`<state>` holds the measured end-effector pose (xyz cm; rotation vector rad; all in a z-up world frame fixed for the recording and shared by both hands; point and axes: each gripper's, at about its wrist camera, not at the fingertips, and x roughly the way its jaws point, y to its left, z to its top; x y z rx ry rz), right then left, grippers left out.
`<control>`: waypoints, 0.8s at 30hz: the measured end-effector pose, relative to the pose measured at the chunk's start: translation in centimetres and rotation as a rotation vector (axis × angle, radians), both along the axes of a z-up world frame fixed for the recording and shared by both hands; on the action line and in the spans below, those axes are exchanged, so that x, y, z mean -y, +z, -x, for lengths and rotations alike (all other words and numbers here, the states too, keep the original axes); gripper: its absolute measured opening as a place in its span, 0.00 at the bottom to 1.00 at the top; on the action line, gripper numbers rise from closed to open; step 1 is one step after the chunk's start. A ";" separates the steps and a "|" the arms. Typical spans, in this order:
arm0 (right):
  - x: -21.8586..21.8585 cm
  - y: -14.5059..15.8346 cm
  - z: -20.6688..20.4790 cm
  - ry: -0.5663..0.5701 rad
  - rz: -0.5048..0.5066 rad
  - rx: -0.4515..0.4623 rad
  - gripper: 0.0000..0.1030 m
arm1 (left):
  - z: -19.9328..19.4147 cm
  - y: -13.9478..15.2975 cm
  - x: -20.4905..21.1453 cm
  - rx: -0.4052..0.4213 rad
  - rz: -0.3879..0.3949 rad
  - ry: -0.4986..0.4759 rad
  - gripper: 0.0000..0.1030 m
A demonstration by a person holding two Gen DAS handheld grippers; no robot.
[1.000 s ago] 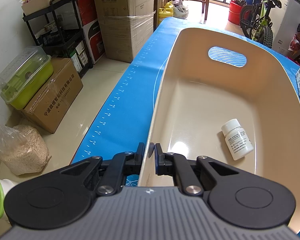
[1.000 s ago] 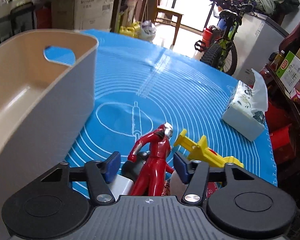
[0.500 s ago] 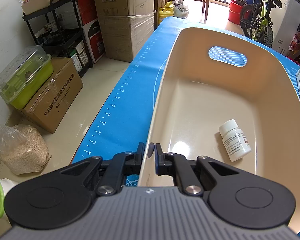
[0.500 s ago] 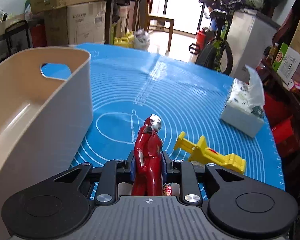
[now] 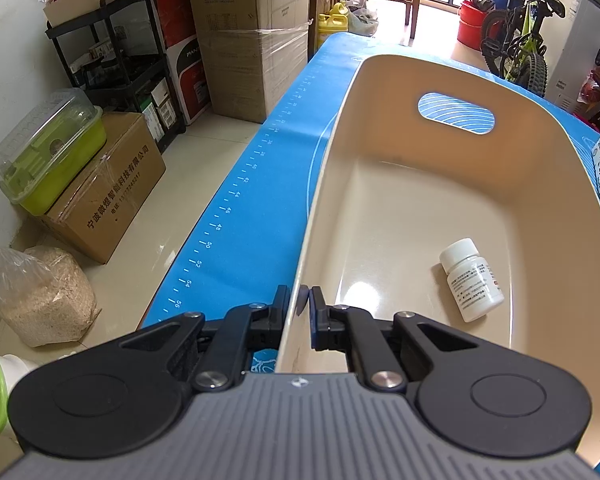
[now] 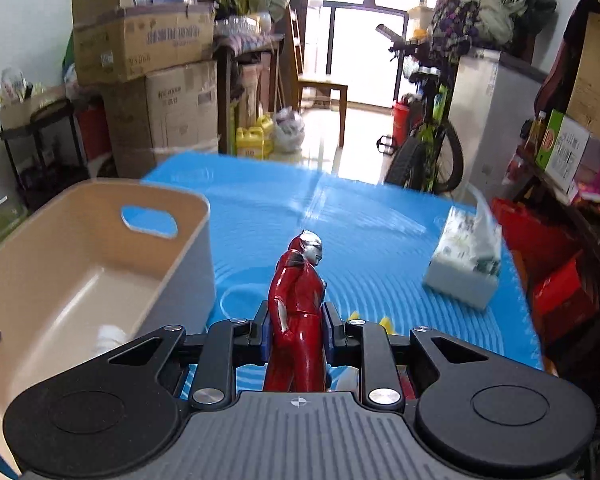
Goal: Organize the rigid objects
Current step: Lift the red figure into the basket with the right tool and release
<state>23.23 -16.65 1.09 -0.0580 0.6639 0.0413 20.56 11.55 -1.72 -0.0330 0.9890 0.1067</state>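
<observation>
My left gripper (image 5: 299, 303) is shut on the near left rim of a beige plastic bin (image 5: 404, 76), one finger outside the wall and one inside. A white pill bottle (image 5: 471, 279) lies on its side on the bin's floor. My right gripper (image 6: 297, 334) is shut on a red and silver toy figure (image 6: 300, 280), held upright above the blue mat (image 6: 340, 216), just right of the bin (image 6: 100, 280). A yellow toy (image 6: 385, 322) peeks out on the mat behind the right fingers, mostly hidden.
A tissue box (image 6: 466, 268) sits on the mat at the right. Cardboard boxes (image 5: 256, 32), a black shelf cart (image 5: 120, 60) and a sack of grain (image 5: 40, 296) stand on the floor left of the table. A bicycle (image 6: 424, 136) stands beyond the far edge.
My right gripper closed on the red figure and lifted it off the mat, so the view now looks higher over the table. The left gripper kept its hold on the bin rim.
</observation>
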 end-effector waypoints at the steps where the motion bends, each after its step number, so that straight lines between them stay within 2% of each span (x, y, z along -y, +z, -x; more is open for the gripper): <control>1: 0.0 0.7 0.2 0.003 -0.002 0.017 0.33 | 0.0 0.0 0.0 0.000 -0.001 0.000 0.11; 7: -1.6 4.7 1.3 0.037 -0.031 0.117 0.33 | 0.0 0.0 0.0 0.000 0.000 0.000 0.11; 10: -3.1 5.9 1.3 0.066 -0.061 0.136 0.33 | 0.0 0.0 0.0 0.000 0.000 0.000 0.11; 19: -8.4 5.7 0.8 0.166 -0.085 0.118 0.33 | 0.0 0.0 0.1 -0.001 -0.003 -0.002 0.11; 24: -11.4 4.4 0.3 0.213 -0.087 0.056 0.33 | 0.0 0.0 0.1 -0.001 -0.003 -0.002 0.11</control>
